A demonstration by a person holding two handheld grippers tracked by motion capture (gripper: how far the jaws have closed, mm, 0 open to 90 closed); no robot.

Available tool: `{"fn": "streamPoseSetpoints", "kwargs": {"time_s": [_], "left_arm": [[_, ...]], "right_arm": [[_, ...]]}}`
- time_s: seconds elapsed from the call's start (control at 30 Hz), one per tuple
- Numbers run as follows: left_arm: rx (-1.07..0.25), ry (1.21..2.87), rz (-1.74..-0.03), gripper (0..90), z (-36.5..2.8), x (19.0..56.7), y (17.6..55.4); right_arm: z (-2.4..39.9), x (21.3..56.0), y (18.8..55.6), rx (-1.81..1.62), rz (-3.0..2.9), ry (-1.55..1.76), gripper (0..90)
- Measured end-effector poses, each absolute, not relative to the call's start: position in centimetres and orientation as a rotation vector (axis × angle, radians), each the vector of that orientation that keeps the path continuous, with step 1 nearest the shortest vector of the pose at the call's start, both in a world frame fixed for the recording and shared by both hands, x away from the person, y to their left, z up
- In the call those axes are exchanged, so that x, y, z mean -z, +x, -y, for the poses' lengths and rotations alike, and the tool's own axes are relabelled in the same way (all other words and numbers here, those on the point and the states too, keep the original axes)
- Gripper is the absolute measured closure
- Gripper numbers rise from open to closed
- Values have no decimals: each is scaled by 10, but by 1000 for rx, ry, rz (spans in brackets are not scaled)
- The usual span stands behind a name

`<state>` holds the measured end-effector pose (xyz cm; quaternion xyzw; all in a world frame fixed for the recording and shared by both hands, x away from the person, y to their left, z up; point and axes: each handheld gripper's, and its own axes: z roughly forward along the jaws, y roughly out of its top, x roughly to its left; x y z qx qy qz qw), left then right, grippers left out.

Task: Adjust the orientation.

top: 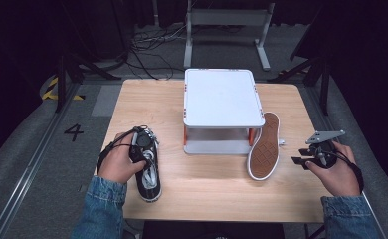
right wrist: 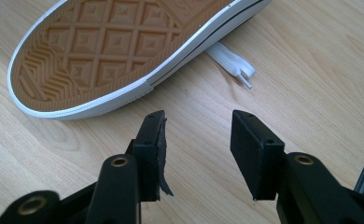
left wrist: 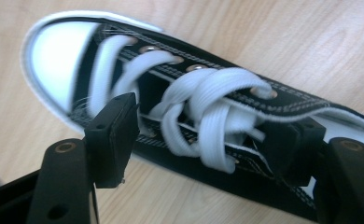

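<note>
Looking down from the high view, the black canvas sneaker with white laces (top: 149, 167) lies upright near the front left of the pale wooden table (top: 207, 194), the left gripper (top: 141, 148) lowered onto its laced top. A second sneaker, tipped on its side to show a tan rubber sole (top: 263, 146), leans beside the white flat-topped stand with orange legs (top: 223, 97), and the right gripper (top: 301, 160) hovers just past it near the table's right edge. From the left gripper view, the black jaws straddle the lace-up sneaker: one pad sits against the near side by the woven flat laces (left wrist: 203, 112), the other on the far side by the stitched eyelet row; whether both pads press in I cannot tell. The glossy white toe cap (left wrist: 54, 51) points away. From the right gripper view, the jaws stand spread over bare wood grain, clear of the diamond-patterned sole (right wrist: 119, 46) and a loose lace end (right wrist: 234, 65).
</note>
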<state>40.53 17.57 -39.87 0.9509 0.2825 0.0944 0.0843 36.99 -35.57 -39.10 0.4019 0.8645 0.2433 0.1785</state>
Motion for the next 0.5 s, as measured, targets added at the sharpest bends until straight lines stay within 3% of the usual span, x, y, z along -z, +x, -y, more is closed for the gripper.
{"fn": "streamPoseSetpoints", "kwargs": {"time_s": [0.1,0.13,0.17,0.2,0.23,0.33,0.5], "left_arm": [[-233,2841,-820,364,-174,400,407],[-202,2829,-869,555,-174,398,406],[-202,2829,-869,616,-174,398,406],[-211,2815,-901,616,-176,396,406],[-214,2793,-941,747,-179,394,405],[-199,2747,-1013,803,-183,391,406],[-202,2693,-1065,818,-186,384,408]], "right_arm": [[356,391,370,-685,-2448,1133,568],[356,391,369,-688,-2448,1132,569],[356,391,369,-688,-2448,1132,569],[356,391,369,-687,-2448,1133,568],[357,391,368,-685,-2448,1134,568],[357,391,368,-688,-2446,1137,569],[358,393,367,-684,-2444,1146,569]]}}
